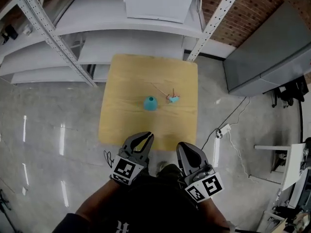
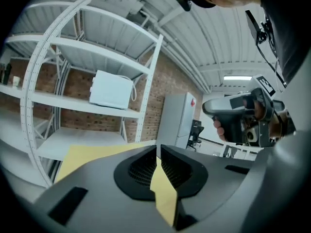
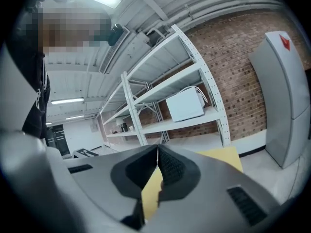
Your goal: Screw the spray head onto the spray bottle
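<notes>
A small teal spray bottle point(image 1: 150, 103) stands without a head near the middle of the wooden table point(image 1: 121, 125). The teal spray head point(image 1: 172, 98), with its thin tube, lies just right of it. My left gripper point(image 1: 146, 136) hovers at the table's near edge, shut with nothing in it. My right gripper point(image 1: 181, 146) is beside it, just off the near edge, also shut and empty. In the left gripper view the jaws point(image 2: 158, 152) meet and only table shows past them. The right gripper view shows its jaws point(image 3: 157, 152) pressed together. Neither gripper view shows the bottle or head.
White metal shelving point(image 1: 97, 38) stands behind the table with a white box-shaped appliance point(image 1: 158, 1) on it. A grey cabinet point(image 1: 272, 52) is at the right. A cable and power strip point(image 1: 222, 130) lie on the glossy floor to the table's right.
</notes>
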The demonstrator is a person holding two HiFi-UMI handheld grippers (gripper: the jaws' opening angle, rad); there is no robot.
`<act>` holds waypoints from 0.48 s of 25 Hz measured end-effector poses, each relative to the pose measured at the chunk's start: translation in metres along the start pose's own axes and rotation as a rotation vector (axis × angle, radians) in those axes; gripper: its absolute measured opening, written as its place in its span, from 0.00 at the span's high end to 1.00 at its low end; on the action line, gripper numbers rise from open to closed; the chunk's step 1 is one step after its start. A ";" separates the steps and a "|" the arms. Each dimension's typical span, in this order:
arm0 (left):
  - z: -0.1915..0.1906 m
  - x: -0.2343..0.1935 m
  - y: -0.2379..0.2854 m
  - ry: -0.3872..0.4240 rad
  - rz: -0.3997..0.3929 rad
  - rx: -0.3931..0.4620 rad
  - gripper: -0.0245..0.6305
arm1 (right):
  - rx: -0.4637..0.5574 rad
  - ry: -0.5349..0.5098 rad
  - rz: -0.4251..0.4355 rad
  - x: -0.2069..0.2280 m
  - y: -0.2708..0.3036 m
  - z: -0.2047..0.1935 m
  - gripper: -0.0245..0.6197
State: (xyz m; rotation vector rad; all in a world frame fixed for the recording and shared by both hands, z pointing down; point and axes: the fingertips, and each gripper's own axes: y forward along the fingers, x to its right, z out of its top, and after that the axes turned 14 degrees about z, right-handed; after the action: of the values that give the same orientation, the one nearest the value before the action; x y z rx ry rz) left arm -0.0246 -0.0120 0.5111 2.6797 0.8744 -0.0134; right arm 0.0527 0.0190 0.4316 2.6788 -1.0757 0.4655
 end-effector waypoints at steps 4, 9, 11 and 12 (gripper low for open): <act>-0.026 -0.036 0.044 -0.031 0.020 -0.040 0.95 | -0.061 0.046 -0.018 0.040 0.035 -0.016 0.96; -0.077 -0.075 0.110 -0.027 0.083 -0.099 0.74 | -0.136 0.122 -0.009 0.103 0.069 -0.042 0.96; -0.104 -0.086 0.133 -0.020 0.111 -0.143 0.66 | -0.176 0.147 -0.004 0.126 0.078 -0.052 0.96; -0.116 -0.089 0.142 -0.012 0.126 -0.159 0.61 | -0.196 0.159 -0.003 0.137 0.080 -0.058 0.96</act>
State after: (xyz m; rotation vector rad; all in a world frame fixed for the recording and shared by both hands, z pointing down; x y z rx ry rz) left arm -0.0256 -0.1361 0.6730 2.5768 0.6721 0.0657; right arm 0.0781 -0.1057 0.5421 2.4284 -1.0153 0.5334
